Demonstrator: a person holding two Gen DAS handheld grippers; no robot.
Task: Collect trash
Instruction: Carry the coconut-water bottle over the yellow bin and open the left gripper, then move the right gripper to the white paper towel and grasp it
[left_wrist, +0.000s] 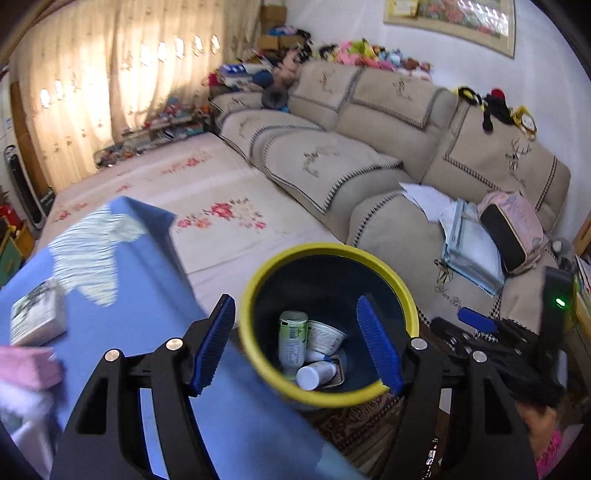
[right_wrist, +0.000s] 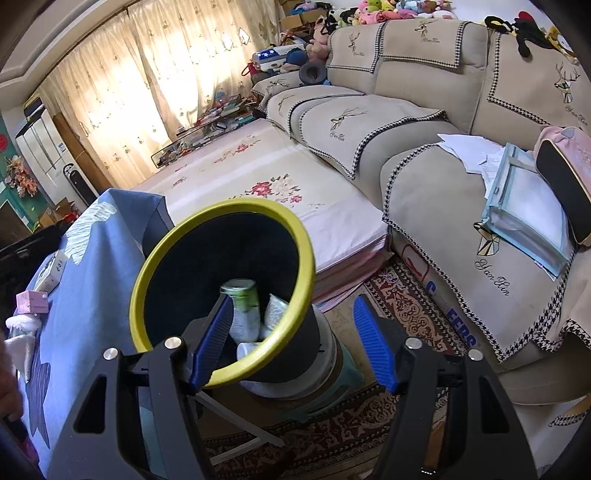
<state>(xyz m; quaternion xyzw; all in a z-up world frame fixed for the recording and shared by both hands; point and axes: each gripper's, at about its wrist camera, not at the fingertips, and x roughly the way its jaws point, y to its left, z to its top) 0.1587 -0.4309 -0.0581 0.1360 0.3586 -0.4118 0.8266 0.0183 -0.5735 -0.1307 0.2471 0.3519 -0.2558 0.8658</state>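
Observation:
A dark bin with a yellow rim (left_wrist: 258, 280) stands beside the blue-clothed table (left_wrist: 122, 266). In it lie a green-labelled can (left_wrist: 293, 341), a white cup (left_wrist: 325, 335), a small white bottle (left_wrist: 314, 374) and a foil tray. My left gripper (left_wrist: 299, 345) is open and empty right above the bin's mouth. My right gripper (right_wrist: 291, 343) is open and empty just over the bin's near rim (right_wrist: 295, 306); the can (right_wrist: 243, 310) shows inside. The other gripper (left_wrist: 476, 321) shows at the right of the left wrist view.
On the table lie a white box (left_wrist: 37, 314), a pink box (left_wrist: 26, 365) and white cloth. A beige sofa (left_wrist: 369, 166) with papers, a folder (right_wrist: 528, 214) and a pink bag (right_wrist: 565, 173) stands behind. A patterned rug (right_wrist: 406, 306) covers the floor.

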